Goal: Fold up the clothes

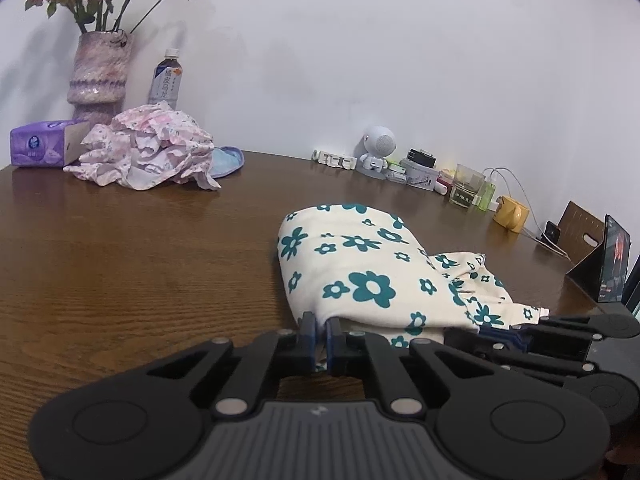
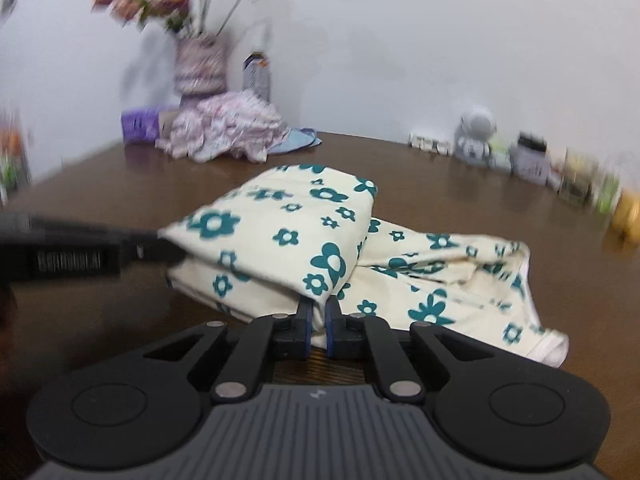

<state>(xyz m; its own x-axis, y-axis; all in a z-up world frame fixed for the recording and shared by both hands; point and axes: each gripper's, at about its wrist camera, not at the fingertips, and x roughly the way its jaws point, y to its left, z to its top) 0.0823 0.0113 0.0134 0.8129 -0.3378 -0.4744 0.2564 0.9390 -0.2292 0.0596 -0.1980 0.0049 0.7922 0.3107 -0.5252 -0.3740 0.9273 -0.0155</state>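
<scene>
A cream garment with teal flowers (image 1: pixel 360 264) (image 2: pixel 288 232) lies partly folded on the brown wooden table (image 1: pixel 120 260). My left gripper (image 1: pixel 322 326) is shut on the near left edge of its folded-over layer. My right gripper (image 2: pixel 318 312) is shut on the near right corner of that same layer. Each gripper shows in the other's view: the right one (image 1: pixel 500 334) at the right, the left one (image 2: pixel 160 254) at the left, both pinching cloth. A crumpled pink floral garment (image 1: pixel 148 148) (image 2: pixel 228 128) lies at the back left.
Behind the pink garment stand a vase of dried flowers (image 1: pixel 100 76), a bottle (image 1: pixel 166 80) and a purple tissue pack (image 1: pixel 38 144). Along the back right wall sit a white robot figure (image 1: pixel 376 148), small jars, a yellow mug (image 1: pixel 510 214) and a propped tablet (image 1: pixel 614 264).
</scene>
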